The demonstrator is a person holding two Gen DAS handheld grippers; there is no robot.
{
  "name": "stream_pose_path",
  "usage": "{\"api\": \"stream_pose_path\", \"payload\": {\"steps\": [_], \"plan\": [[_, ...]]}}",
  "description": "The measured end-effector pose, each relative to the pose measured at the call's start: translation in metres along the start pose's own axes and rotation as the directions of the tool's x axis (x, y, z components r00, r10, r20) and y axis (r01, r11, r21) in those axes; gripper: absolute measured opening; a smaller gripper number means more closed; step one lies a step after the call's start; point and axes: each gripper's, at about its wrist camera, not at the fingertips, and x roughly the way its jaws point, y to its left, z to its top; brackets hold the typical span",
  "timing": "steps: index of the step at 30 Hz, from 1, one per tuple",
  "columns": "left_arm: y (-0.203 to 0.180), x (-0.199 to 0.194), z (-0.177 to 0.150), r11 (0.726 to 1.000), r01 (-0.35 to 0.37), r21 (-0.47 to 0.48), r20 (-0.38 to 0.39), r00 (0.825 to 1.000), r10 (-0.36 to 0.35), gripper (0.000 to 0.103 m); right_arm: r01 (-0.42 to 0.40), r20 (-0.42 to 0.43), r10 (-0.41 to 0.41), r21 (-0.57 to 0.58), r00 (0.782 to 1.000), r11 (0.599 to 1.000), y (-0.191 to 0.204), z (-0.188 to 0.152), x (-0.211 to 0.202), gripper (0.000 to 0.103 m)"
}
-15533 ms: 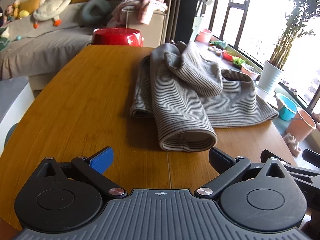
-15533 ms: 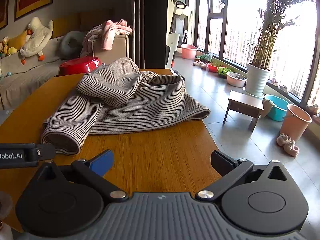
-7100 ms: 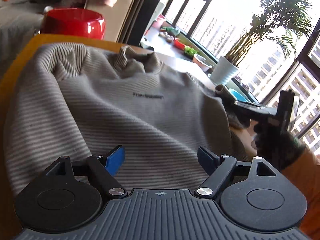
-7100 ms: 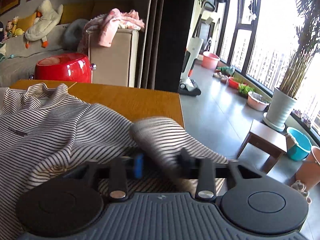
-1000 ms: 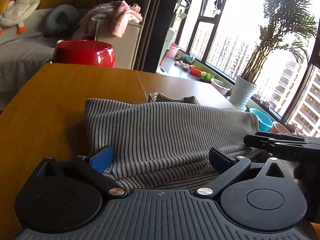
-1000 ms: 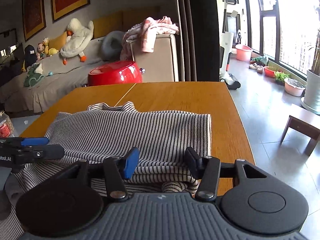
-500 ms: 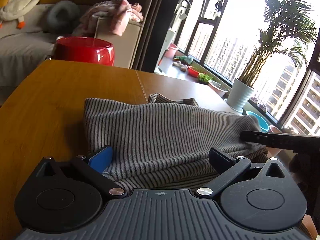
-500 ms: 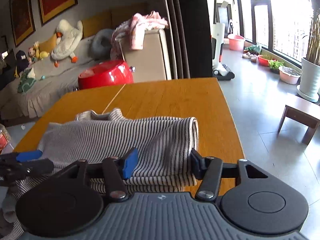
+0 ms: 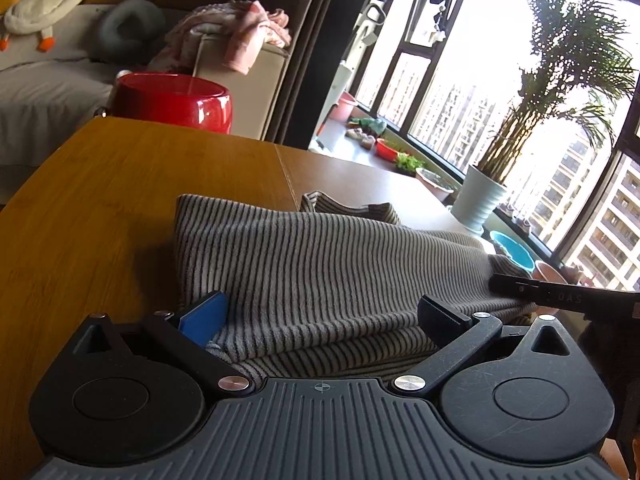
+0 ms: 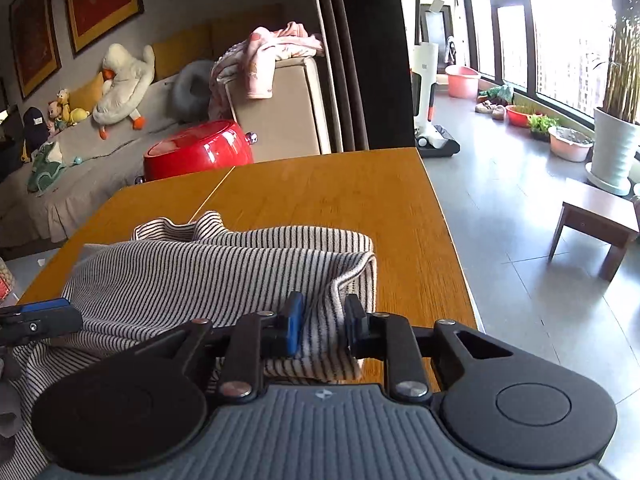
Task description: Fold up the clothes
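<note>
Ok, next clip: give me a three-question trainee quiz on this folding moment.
1. True or false: the right gripper has striped sweater fabric between its fingers.
2. The left gripper is: A) open over the sweater, B) clamped on the red pot, C) out of view.
3. Fill in: the sweater lies on a wooden ____.

Key: 1 true, its jaws have just been closing on the sweater's bunched right edge. 2 A. 3 table.
</note>
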Motion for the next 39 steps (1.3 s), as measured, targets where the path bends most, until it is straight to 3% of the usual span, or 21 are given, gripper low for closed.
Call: {"api": "stream_pose_path", "payload": {"steps": [5,8,11,13,16,18,21,22,24,28,29,30,31,32,35,37,39], "plan": [[-0.001,0.001,0.001,1.000,-0.005,0.003,-0.003,1.000,0.005,0.103,0.059,0.101,-0.049,-0.096,0.994,0.994,0.017,0.015,-0.029,0.029],[-0.002,-0.010,0.007,1.000,-0.005,-0.005,0.015,1.000,0.005,0.103,-0.042,0.114,0.052,-0.087,0.992,0.995,0.023,0.021,-0.038,0.029],[0.000,-0.021,0.022,0.999,0.026,-0.021,0.043,0.999,-0.025,0.103,-0.089,0.003,0.089,-0.067,0.996,0.994,0.020,0.013,-0.013,0.034],[0.008,-0.013,0.037,0.999,0.030,-0.038,0.008,1.000,-0.030,0.103,-0.072,-0.036,0.070,-0.076,0.997,0.994,0.018,0.008,0.001,0.035],[0.022,0.013,0.049,0.998,-0.062,0.008,-0.075,0.995,0.062,0.100,-0.050,-0.037,0.046,-0.107,0.998,0.993,0.022,0.013,0.006,0.035],[0.032,0.027,0.051,0.987,-0.152,0.058,-0.113,0.981,0.158,0.079,-0.051,0.002,0.052,-0.170,0.999,0.984,0.035,0.027,0.000,0.035],[0.053,0.031,0.055,0.983,-0.180,0.029,-0.109,0.977,0.182,0.087,-0.097,0.033,0.106,-0.217,0.994,0.971,0.053,0.056,0.002,0.038],[0.058,0.030,0.057,0.982,-0.189,0.020,-0.102,0.976,0.190,0.087,-0.120,0.023,0.128,-0.219,0.992,0.968,0.059,0.065,0.010,0.044],[0.067,0.026,0.061,0.979,-0.204,-0.003,-0.085,0.975,0.203,0.087,-0.166,-0.024,0.165,-0.214,0.986,0.963,0.070,0.077,0.038,0.053],[0.089,0.007,0.065,0.978,-0.195,-0.074,-0.052,0.980,0.191,0.091,-0.189,-0.136,0.162,-0.215,0.977,0.958,0.085,0.076,0.095,0.054],[0.093,0.000,0.065,0.979,-0.183,-0.091,-0.045,0.983,0.179,0.094,-0.200,-0.152,0.169,-0.222,0.974,0.954,0.088,0.073,0.103,0.051],[0.098,-0.006,0.065,0.979,-0.171,-0.108,-0.038,0.985,0.168,0.095,-0.211,-0.168,0.175,-0.228,0.970,0.951,0.091,0.070,0.111,0.041],[0.102,-0.010,0.065,0.980,-0.161,-0.121,-0.031,0.987,0.158,0.095,-0.217,-0.177,0.178,-0.234,0.968,0.948,0.094,0.068,0.117,0.014],[0.105,-0.014,0.066,0.979,-0.151,-0.134,-0.025,0.988,0.149,0.095,-0.210,-0.167,0.173,-0.239,0.971,0.948,0.099,0.071,0.116,0.007],[0.108,-0.015,0.076,0.978,-0.132,-0.162,-0.003,0.991,0.133,0.095,-0.204,-0.105,0.183,-0.246,0.978,0.948,0.108,0.087,0.111,0.006],[0.107,-0.018,0.082,0.978,-0.119,-0.169,0.022,0.992,0.125,0.095,-0.239,-0.041,0.236,-0.177,0.971,0.955,0.106,0.112,0.097,0.006],[0.105,-0.025,0.088,0.979,-0.096,-0.182,0.053,0.993,0.107,0.096,-0.275,0.035,0.285,-0.178,0.958,0.945,0.107,0.132,0.068,0.005]]}}
